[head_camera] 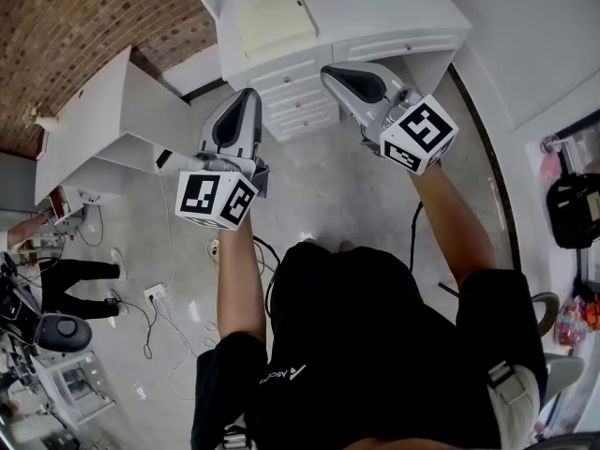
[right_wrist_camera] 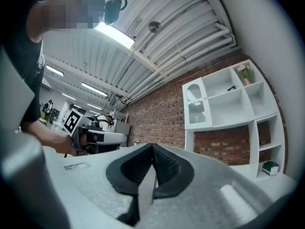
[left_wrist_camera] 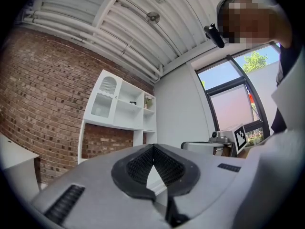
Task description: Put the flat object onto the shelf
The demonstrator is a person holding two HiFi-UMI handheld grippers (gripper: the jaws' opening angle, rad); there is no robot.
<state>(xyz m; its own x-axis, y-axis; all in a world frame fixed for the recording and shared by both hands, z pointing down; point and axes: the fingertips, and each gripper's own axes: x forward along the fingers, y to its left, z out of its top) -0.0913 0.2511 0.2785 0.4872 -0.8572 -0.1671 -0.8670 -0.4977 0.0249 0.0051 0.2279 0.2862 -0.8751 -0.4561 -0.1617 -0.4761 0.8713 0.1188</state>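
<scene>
**Both grippers empty, flat piece lying on the desk**

The flat object (head_camera: 273, 22) was a pale cream rectangle. It lay flat on the white desk (head_camera: 375, 12), towards the left side of the desk top, and neither gripper touched it. I could not tell what it was made of.

The left gripper (left_wrist_camera: 153, 149) had its ribbed pads pressed together with nothing between them. The right gripper (right_wrist_camera: 152, 149) was closed the same way, also on nothing. In the head view both hung over the grey floor in front of the desk's drawers (head_camera: 296, 97).

The white shelf (right_wrist_camera: 228, 104) stood against the brick wall (head_camera: 75, 26), with a small plant (right_wrist_camera: 244, 71) in a top compartment and a green item (right_wrist_camera: 270, 167) lower down. Cables (head_camera: 150, 322) trailed across the floor to my left.

Each gripper's own body hid the foot of the shelf in the gripper views. The frame edge cut off the desk's far side.
</scene>
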